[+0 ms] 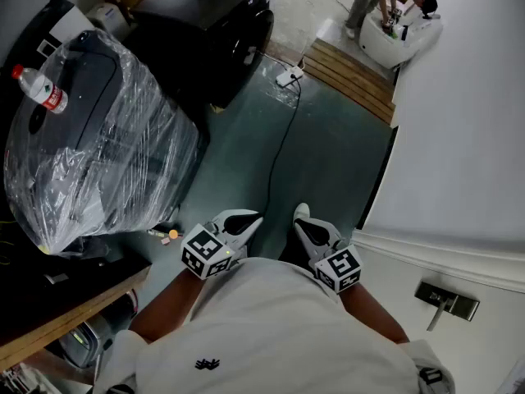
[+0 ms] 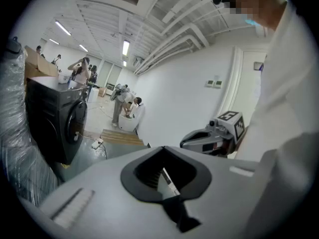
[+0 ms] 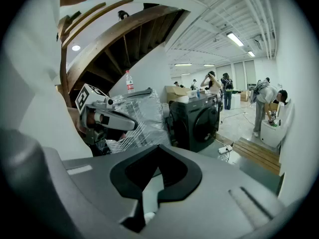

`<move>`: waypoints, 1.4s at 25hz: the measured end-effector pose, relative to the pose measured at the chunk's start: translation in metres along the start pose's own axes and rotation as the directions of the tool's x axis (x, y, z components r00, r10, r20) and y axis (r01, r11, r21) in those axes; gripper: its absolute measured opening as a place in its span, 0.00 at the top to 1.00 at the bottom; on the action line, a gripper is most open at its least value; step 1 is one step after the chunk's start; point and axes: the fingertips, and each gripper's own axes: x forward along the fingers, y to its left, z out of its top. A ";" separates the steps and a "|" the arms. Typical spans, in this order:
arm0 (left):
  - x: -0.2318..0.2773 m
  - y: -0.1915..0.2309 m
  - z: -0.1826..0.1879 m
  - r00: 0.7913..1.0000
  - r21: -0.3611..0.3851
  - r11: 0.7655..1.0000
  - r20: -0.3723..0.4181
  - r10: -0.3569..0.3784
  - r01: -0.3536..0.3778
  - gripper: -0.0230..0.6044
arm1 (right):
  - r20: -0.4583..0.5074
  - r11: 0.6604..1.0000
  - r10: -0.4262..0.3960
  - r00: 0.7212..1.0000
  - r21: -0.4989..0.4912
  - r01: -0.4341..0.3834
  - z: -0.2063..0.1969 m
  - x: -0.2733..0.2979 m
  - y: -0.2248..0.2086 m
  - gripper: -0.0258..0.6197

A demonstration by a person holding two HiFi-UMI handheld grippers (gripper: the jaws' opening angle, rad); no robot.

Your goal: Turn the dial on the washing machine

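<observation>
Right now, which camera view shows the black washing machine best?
The right gripper view: the black washing machine shows its front and round door near the middle. The left gripper view catches it obliquely at the left edge. The head view sees mostly its dark top from above.

The head view looks steeply down from over the person's chest onto the left tongs (image 1: 250,220) and right tongs (image 1: 302,214) close below, with the floor (image 1: 328,154) and washing machine (image 1: 221,31) farther off. Each gripper view sits just behind its own tongs and faces out across the room. Both show the washing machine, the wooden platform (image 3: 256,152) and the other tongs.
</observation>
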 end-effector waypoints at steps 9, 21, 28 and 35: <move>0.123 0.018 0.087 1.000 0.045 0.999 0.017 0.024 -0.025 0.88 | 0.051 0.998 0.010 0.999 -0.062 -0.007 0.051 -0.007 -0.147 0.96; 0.269 0.049 0.187 0.994 0.042 0.994 0.060 0.097 -0.099 0.88 | 0.080 0.998 -0.009 0.997 -0.065 0.014 0.083 -0.026 -0.333 0.94; 0.322 0.118 0.229 0.992 0.016 0.994 0.067 0.104 -0.105 0.88 | 0.060 0.999 0.010 0.998 -0.050 -0.007 0.112 0.025 -0.404 0.91; 0.375 0.229 0.294 0.991 -0.017 0.995 0.090 0.099 -0.098 0.88 | 0.013 0.993 -0.002 1.000 -0.121 0.004 0.190 0.100 -0.482 0.91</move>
